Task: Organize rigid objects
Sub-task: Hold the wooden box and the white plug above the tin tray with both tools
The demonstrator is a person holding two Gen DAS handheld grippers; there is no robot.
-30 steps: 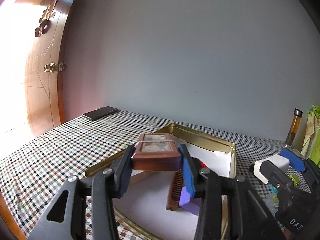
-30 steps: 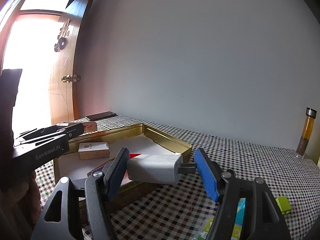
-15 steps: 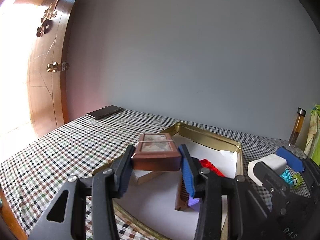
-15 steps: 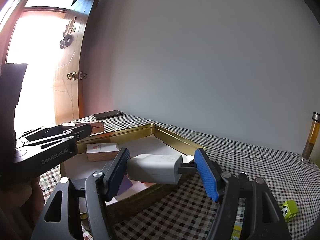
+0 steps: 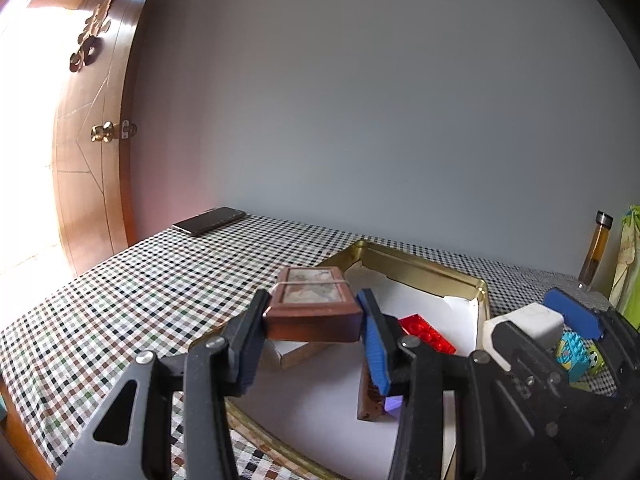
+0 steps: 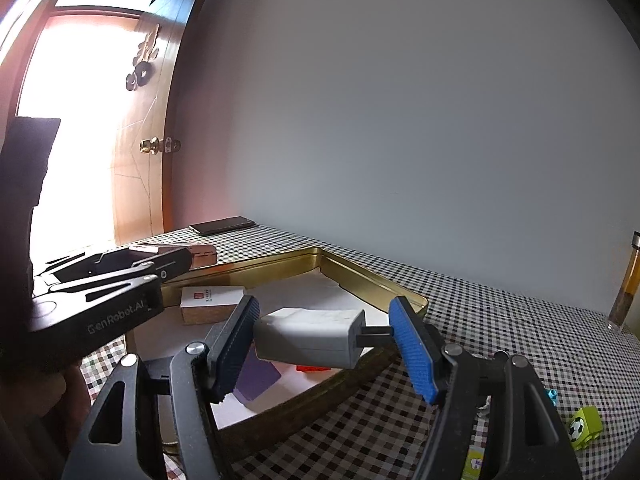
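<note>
The left claw (image 5: 312, 316) grips a small brown wooden box (image 5: 313, 308) above the gold tin tray (image 5: 416, 268) on the checked tabletop (image 5: 120, 300); the right claw (image 6: 322, 336) clamps a white charger plug (image 6: 310, 334) over the tray's near rim; inside the tray, a red brick (image 5: 426, 334) lies at 3 o'clock from the box, a carton (image 6: 212, 304) at 9 o'clock from the plug

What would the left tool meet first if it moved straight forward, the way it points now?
Probably the far gold wall of the tin tray. The left tool holds the brown box above the tray, pointing toward that wall. Depth is unclear; it might pass over the rim.
</note>
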